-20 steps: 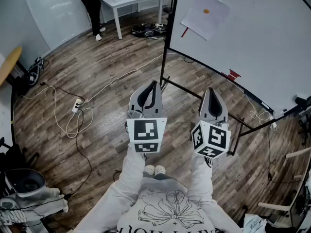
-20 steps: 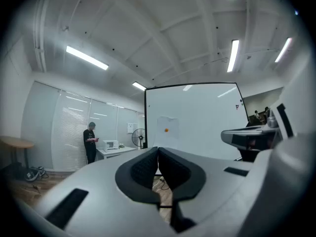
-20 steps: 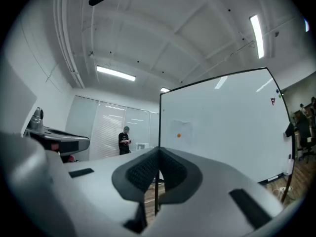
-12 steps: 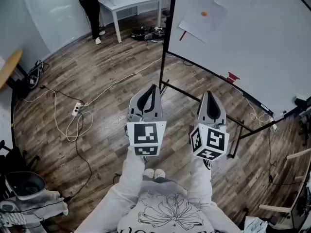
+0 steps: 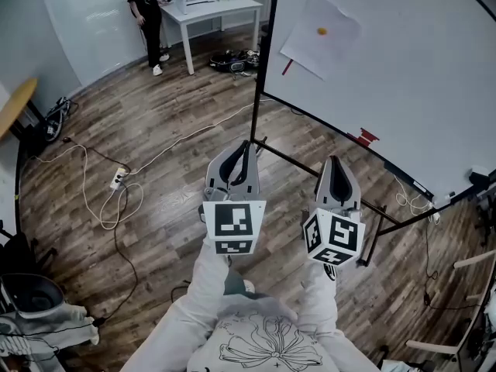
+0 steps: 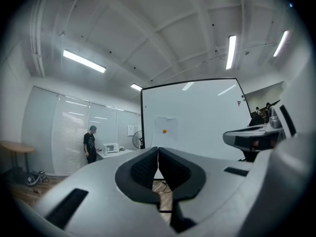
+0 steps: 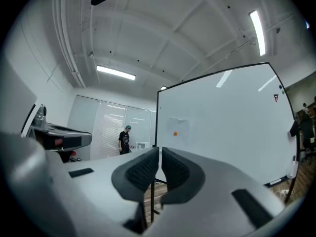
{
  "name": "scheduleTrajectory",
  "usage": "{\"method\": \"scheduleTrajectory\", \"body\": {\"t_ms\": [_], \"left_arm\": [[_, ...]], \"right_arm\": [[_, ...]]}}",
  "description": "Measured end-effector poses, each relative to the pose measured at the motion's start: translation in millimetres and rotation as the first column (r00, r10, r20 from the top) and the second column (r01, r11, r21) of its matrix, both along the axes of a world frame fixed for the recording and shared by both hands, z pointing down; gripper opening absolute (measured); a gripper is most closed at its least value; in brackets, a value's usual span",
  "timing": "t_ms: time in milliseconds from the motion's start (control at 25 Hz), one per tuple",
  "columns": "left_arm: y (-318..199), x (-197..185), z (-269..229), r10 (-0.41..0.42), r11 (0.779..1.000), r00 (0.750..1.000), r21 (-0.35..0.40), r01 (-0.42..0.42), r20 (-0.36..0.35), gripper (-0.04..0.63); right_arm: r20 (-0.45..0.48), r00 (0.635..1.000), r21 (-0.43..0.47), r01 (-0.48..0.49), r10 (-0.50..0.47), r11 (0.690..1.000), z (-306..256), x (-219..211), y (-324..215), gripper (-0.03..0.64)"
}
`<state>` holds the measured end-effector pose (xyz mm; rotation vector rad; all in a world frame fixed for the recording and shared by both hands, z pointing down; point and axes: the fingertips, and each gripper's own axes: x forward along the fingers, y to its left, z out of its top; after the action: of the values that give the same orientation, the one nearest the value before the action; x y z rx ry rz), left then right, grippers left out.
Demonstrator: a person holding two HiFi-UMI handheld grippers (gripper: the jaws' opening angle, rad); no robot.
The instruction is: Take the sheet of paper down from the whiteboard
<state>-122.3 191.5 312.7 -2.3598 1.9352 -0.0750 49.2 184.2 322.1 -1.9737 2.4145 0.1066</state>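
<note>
Sheet of paper [image 5: 308, 43] under orange magnet [image 5: 322, 31] on whiteboard [image 5: 403, 68]

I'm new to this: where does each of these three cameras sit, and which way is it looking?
Head view: on the person's head, looking steeply down at floor, sleeves, left gripper and right gripper, both shut.
Left gripper view: rides on that gripper, looking along its closed fingers toward the whiteboard; the right gripper shows at right.
Right gripper view: on the right gripper, facing likewise; left gripper at left.
Shared: all three show the sheet of paper and orange magnet.
</note>
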Motion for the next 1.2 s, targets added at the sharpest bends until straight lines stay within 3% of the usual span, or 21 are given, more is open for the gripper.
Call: {"method": "scheduleTrajectory", "body": {"t_ms": [520,960,1200], "left_arm": [[-76.8,17.9,9.7,0.017,1.0,1.0,-0.013,-0.017,-0.005,0.006],[-209.8,25.1,3.1,0.124,0.992,0.992,-0.012,-0.123,0.007,0.006],[-288.2,33.2,-8.7,0.183,0.983,0.983,0.01,-0.183,-0.008,0.006]], "right_arm": [[-0.019,0.999,-0.019,-0.03,0.029,0.999,14.6,17.3,-72.5,0.003],[-0.024,0.995,0.005,-0.096,0.096,0.995,-0.7,8.7,-199.6,0.009],[-0.025,0.991,0.02,-0.132,0.132,0.991,-11.4,14.8,-268.5,0.077]]}}
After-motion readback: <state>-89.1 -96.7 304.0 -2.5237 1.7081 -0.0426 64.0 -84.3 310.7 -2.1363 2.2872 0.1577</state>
